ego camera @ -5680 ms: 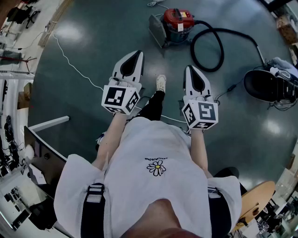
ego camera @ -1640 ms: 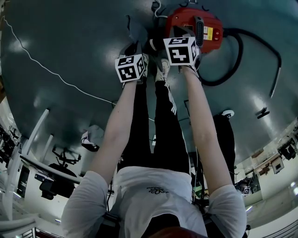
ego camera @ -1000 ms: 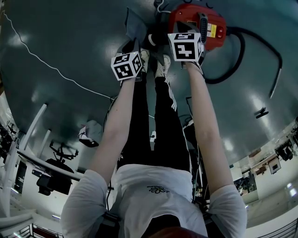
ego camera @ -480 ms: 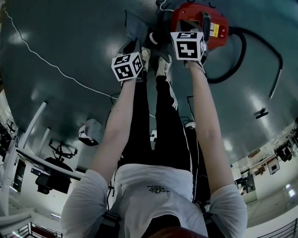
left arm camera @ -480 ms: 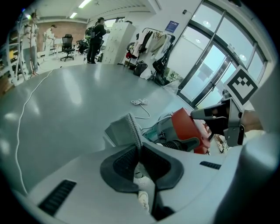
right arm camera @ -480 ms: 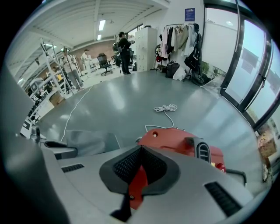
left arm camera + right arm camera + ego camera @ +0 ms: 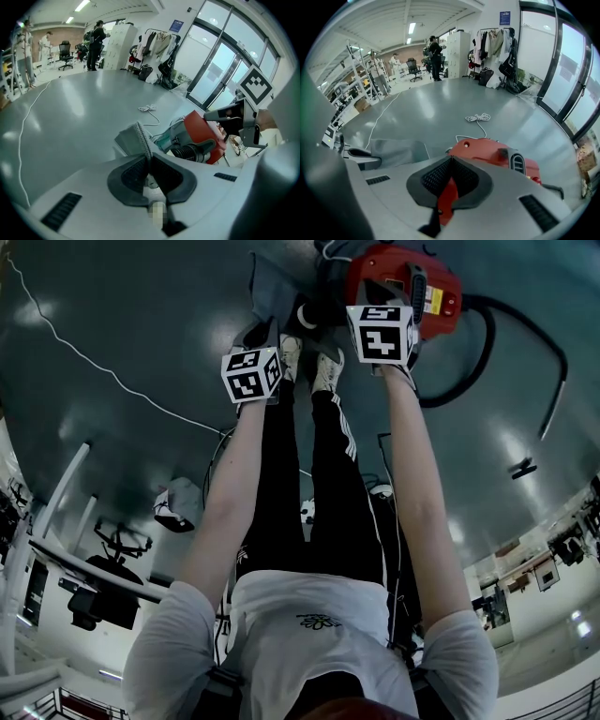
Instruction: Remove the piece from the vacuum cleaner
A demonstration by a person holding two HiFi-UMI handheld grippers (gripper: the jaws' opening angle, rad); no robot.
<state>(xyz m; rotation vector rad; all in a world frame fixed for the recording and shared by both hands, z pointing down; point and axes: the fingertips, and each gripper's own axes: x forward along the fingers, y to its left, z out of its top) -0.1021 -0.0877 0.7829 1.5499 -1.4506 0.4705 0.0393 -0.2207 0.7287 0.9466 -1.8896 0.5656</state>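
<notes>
**Left tongs pinch the grey piece beside the red vacuum**

The left tongs point(image 7: 149, 157) are pressed together on the thin, speckled edge of the grey piece point(image 7: 132, 138). In the left gripper view that edge runs straight down into the meeting pads. The flat body of the piece spreads out behind it, toward the centre left of the frame.

In the head view the piece sits at the top centre, on the grey floor point(image 7: 141, 324). It is just to the left of the red vacuum cleaner point(image 7: 401, 277); whether the two touch cannot be told.

The right tongs point(image 7: 450, 159) have their tips pressed together with nothing caught at the tips. The vacuum's red shell shows through the gap lower down and fills the frame just beyond them. In the head view these tongs hang over the vacuum's near side, at the upper right of centre. Contact with the shell cannot be made out.

A black hose point(image 7: 492, 334) loops out from the vacuum to the right. A thin white cord point(image 7: 94, 364) trails across the floor at the upper left. The person's shoes point(image 7: 326, 367) stand between the two tongs — close to the vacuum.
</notes>
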